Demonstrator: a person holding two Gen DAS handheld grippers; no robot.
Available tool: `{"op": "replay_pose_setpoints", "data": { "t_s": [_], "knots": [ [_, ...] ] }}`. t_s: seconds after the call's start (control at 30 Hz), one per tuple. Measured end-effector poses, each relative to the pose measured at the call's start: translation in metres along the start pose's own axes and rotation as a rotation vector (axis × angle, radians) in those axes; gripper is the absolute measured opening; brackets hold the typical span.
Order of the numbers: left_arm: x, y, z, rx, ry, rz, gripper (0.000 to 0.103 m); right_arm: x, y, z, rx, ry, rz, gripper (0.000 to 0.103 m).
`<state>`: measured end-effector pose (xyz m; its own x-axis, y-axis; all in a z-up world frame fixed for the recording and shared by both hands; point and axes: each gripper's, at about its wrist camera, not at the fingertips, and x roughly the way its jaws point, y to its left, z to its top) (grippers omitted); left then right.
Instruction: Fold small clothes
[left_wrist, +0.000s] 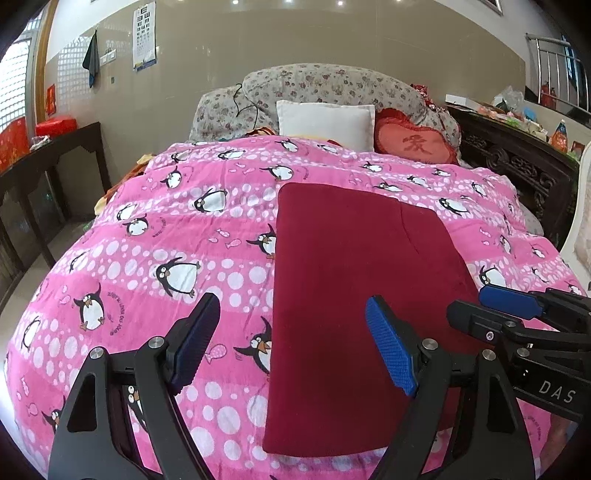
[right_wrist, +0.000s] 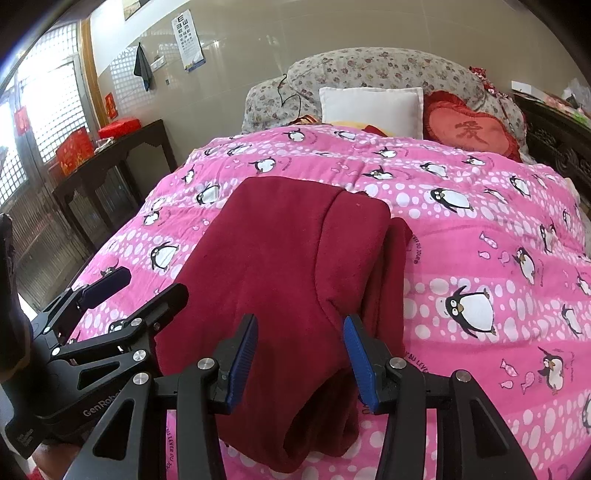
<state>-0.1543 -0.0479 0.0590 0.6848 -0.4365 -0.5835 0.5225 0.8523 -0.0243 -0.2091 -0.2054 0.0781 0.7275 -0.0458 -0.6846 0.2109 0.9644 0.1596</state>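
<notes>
The left gripper (left_wrist: 291, 343) hangs with its jaws wide and nothing between them, straddling the left long edge of the dark red garment (left_wrist: 354, 280), while to its right the right gripper (right_wrist: 299, 363) stands half open over the garment's near end, the cloth between its pads (right_wrist: 242, 363) though whether they pinch it cannot be told. The garment lies folded into 1 long strip on the pink penguin quilt (left_wrist: 147, 229), long axis running near to far, so the right gripper is judged the better placed to carry the near end toward the far end; counted: 1 garment, 2 grippers, 1 white pillow (left_wrist: 325, 123), 1 red heart cushion (left_wrist: 413, 142)
</notes>
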Motion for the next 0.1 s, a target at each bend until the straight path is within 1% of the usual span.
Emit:
{"op": "replay_pose_setpoints", "data": {
  "t_s": [0.1],
  "knots": [
    [0.0025, 0.0044, 0.0025, -0.024, 0.027, -0.013, 0.081, -0.0009, -0.0026, 0.0014, 0.002, -0.001, -0.001, 0.047]
  ]
}}
